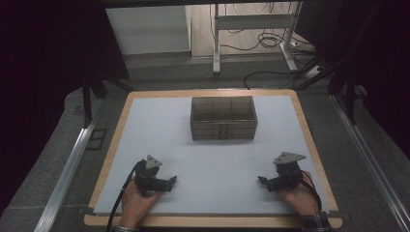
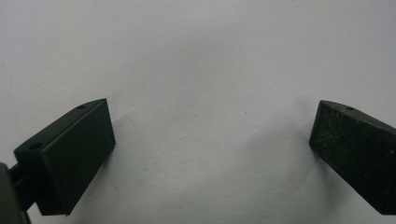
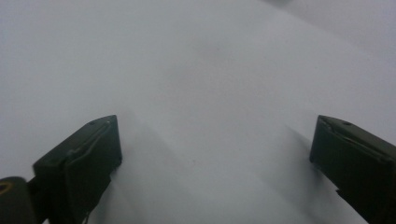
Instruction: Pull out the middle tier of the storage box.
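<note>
Both tools rest on the bench [image 1: 145,125], the left tool [image 1: 170,182] and right tool [image 1: 262,181] with jaws spread wide and holding nothing. The box [image 1: 223,118] sits shut at the far middle, well apart from both. No work looks begun yet; next, a tool likely needs to reach forward to the box.

High view: fixed above the near edge, facing forward and down over the whole table [image 1: 212,145].
Left gripper view: close above the white sheet [image 2: 205,60], between its jaws.
Right gripper view: likewise close.
Shared: white sheet.

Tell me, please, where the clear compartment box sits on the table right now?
In the high view, the clear compartment box sits centred toward the far edge of the white mat, well beyond both grippers.
</note>
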A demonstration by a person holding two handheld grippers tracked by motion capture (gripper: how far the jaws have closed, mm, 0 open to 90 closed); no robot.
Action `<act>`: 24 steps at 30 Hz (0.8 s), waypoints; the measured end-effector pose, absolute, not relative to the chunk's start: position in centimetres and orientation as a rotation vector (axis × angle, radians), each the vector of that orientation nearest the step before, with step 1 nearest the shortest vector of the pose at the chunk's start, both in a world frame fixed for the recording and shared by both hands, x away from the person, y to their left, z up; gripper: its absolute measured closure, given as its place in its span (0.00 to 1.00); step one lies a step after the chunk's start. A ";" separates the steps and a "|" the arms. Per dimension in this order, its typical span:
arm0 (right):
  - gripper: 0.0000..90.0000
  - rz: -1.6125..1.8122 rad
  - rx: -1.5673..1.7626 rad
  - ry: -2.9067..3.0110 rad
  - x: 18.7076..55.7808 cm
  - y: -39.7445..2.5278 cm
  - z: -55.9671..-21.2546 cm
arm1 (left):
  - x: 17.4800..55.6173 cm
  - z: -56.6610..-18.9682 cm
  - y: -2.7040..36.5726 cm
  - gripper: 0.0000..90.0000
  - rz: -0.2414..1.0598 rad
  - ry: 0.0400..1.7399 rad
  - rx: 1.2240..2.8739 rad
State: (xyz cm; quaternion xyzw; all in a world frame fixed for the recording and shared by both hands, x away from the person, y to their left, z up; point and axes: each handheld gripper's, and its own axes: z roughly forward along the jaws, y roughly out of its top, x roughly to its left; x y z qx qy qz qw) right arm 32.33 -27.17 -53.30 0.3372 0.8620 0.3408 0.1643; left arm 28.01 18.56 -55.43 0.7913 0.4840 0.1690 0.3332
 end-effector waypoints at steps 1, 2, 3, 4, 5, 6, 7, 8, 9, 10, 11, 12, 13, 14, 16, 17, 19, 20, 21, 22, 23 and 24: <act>0.04 0.978 0.958 2.459 32.3 -27.2 -53.3 | 28.0 -55.4 18.6 0.00 0.441 1.264 2.066; 0.05 0.982 0.958 2.461 32.3 -27.3 -53.3 | 28.0 -55.4 18.6 0.00 0.441 1.264 2.066; 0.05 0.982 0.959 2.462 32.4 -27.3 -53.3 | 28.0 -55.4 18.6 0.00 0.441 1.264 2.066; 0.05 0.983 0.959 2.462 32.4 -27.3 -53.3 | 28.0 -55.4 18.6 0.00 0.441 1.264 2.066; 0.05 0.983 0.959 2.462 32.4 -27.3 -53.3 | 28.0 -55.4 18.6 0.00 0.441 1.264 2.066; 0.05 0.983 0.959 2.462 32.4 -27.3 -53.3 | 28.0 -55.4 18.6 0.00 0.441 1.264 2.066; 0.05 0.983 0.959 2.462 32.4 -27.3 -53.3 | 28.0 -55.4 18.6 0.00 0.441 1.264 2.066; 0.05 0.982 0.959 2.461 32.3 -27.3 -53.3 | 28.0 -55.4 18.6 0.00 0.441 1.264 2.066; 0.05 0.982 0.959 2.462 32.4 -27.3 -53.3 | 28.0 -55.4 18.6 0.00 0.441 1.264 2.066; 0.05 0.982 0.959 2.462 32.4 -27.3 -53.3 | 28.0 -55.4 18.6 0.00 0.441 1.264 2.066; 0.05 0.985 0.962 2.463 32.4 -27.3 -53.3 | 28.0 -55.4 18.6 0.00 0.441 1.264 2.066; 0.05 0.985 0.962 2.463 32.4 -27.3 -53.3 | 28.0 -55.4 18.6 0.00 0.441 1.264 2.066; 0.05 0.985 0.962 2.463 32.4 -27.3 -53.3 | 28.0 -55.4 18.6 0.00 0.441 1.264 2.066; 0.05 0.985 0.962 2.464 32.4 -27.3 -53.3 | 28.0 -55.4 18.6 0.00 0.441 1.264 2.066; 0.05 0.986 0.961 2.463 32.4 -27.3 -53.3 | 28.0 -55.4 18.6 0.00 0.441 1.264 2.066; 0.05 0.986 0.962 2.462 32.4 -27.3 -53.3 | 28.0 -55.4 18.6 0.00 0.441 1.264 2.066; 0.05 0.988 0.964 2.461 32.4 -27.3 -53.3 | 28.0 -55.4 18.6 0.00 0.441 1.264 2.066; 0.05 0.988 0.964 2.461 32.4 -27.3 -53.3 | 28.0 -55.4 18.6 0.00 0.441 1.264 2.066; 0.05 0.988 0.966 2.460 32.4 -27.3 -53.3 | 28.0 -55.4 18.6 0.00 0.441 1.264 2.066; 0.06 0.989 0.970 2.457 32.3 -27.3 -53.3 | 28.0 -55.4 18.6 0.00 0.441 1.264 2.066; 0.07 0.991 0.974 2.453 32.3 -27.3 -53.2 | 28.0 -55.4 18.6 0.00 0.442 1.264 2.067; 0.07 0.991 0.974 2.453 32.3 -27.3 -53.2 | 28.0 -55.4 18.6 0.00 0.442 1.264 2.067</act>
